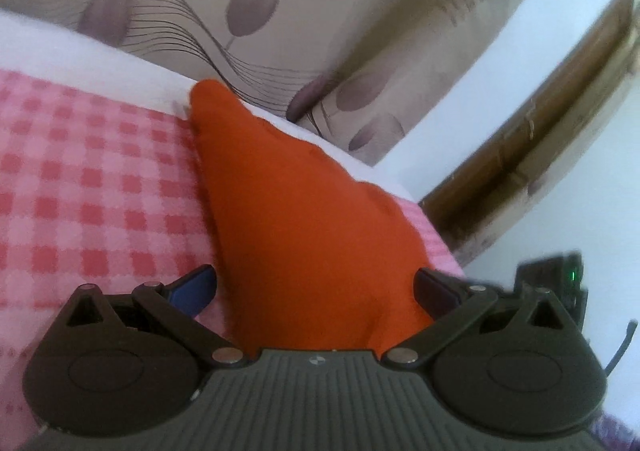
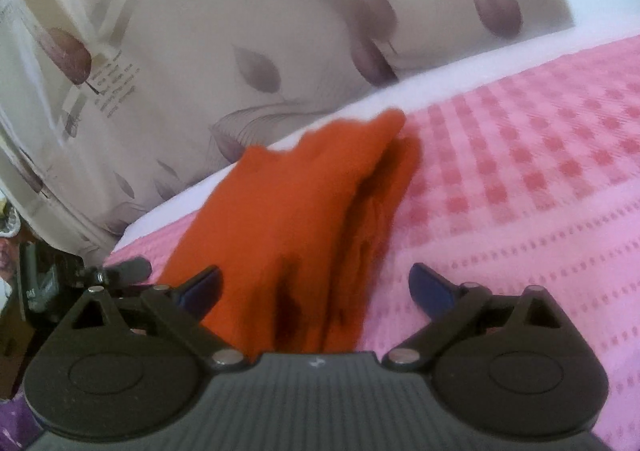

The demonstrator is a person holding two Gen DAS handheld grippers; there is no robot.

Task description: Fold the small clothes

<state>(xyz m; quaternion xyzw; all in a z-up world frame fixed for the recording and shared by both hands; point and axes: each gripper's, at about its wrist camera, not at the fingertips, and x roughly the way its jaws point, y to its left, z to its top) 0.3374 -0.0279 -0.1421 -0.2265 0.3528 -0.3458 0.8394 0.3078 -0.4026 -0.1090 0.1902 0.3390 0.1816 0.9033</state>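
Left wrist view: the left gripper [image 1: 316,287] is sitting low over an orange garment [image 1: 296,219], its blue-padded fingers [image 1: 198,285] spread wide apart on either side of the cloth, gripping nothing. The garment is lying on a pink checked blanket [image 1: 88,179] and narrowing to a point at its far end, where it is reaching the white strip of bedding [image 1: 80,47] along the blanket's edge. A beige curtain [image 1: 280,3] printed with purple leaves is hanging behind. To the right, a wooden rail [image 1: 532,139] is running diagonally, and part of a dark device with a green light [image 1: 574,274] is showing at the frame's edge.

Right wrist view: the right gripper [image 2: 316,287] is also standing released, fingers [image 2: 430,287] wide apart. The garment [image 2: 304,211] is lying between them, nearer the left finger; the right finger is resting over bare blanket [image 2: 520,171]. The cloth is showing bunched folds along its right side, with dark creases near the gripper body. Its far edge is blurred. The other gripper's finger tip [image 2: 128,269] is showing at the left, just beside the garment's near corner. The curtain [image 2: 240,31] is filling the background.
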